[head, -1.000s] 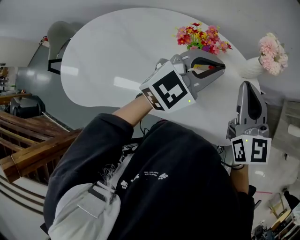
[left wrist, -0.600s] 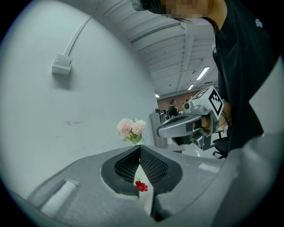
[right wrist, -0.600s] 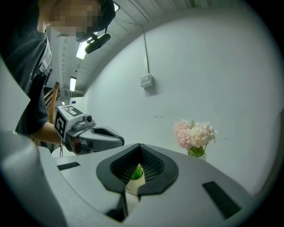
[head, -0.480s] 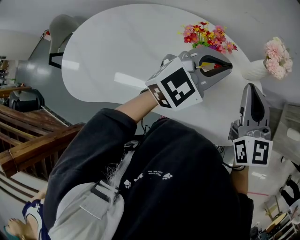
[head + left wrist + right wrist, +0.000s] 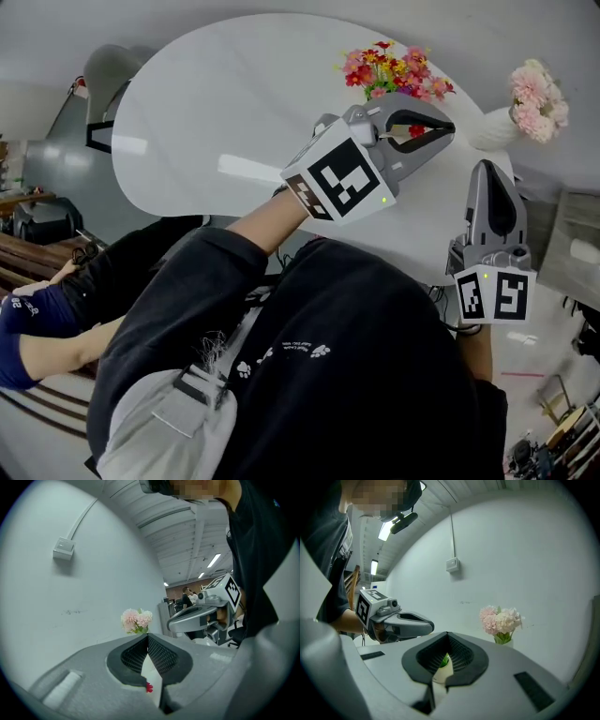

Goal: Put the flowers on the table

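Left tool (image 5: 447, 126) and right tool (image 5: 488, 169), both closed on nothing, at the bench (image 5: 216, 112). Colourful flowers (image 5: 389, 73) and pink flowers (image 5: 536, 89) standing on the bench, near its far rim. Risk: toppling either bunch with a careless swing.

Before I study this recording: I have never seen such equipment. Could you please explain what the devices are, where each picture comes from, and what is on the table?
There is no robot: a person holds one hand tool in each hand. One picture looks down from a head camera; the other two ride on the tools. The left gripper and the right gripper both have their fingers closed, gripping nothing visible. On the white table are colourful flowers and pink flowers in a white vase.
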Available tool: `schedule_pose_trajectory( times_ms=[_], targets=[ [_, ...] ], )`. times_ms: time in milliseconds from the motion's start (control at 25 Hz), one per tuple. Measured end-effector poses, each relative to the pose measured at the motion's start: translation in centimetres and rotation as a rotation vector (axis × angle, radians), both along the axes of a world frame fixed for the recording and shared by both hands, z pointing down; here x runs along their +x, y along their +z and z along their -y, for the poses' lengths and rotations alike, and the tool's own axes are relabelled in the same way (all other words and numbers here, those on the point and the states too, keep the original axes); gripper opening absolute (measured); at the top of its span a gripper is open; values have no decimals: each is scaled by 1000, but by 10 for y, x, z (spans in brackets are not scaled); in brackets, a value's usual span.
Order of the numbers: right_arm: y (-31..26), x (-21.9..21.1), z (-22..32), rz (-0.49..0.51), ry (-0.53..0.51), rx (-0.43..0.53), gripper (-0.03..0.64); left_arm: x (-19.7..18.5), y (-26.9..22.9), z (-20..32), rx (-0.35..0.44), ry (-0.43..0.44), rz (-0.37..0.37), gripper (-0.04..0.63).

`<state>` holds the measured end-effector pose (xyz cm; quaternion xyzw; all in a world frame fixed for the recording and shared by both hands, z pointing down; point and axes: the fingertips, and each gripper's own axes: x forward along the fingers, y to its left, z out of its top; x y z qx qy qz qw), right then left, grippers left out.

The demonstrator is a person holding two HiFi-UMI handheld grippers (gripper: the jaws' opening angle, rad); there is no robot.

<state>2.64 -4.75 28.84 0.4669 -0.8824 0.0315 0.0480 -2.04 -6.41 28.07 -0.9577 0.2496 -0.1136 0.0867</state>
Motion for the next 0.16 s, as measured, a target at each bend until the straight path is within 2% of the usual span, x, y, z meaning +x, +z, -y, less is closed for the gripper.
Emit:
schedule_pose_trajectory(
  times_ms=[160],
  targets=[
    [0,2,3,11,-1,-1,11,2,-2,2,-4,-18,-11,5]
  ],
)
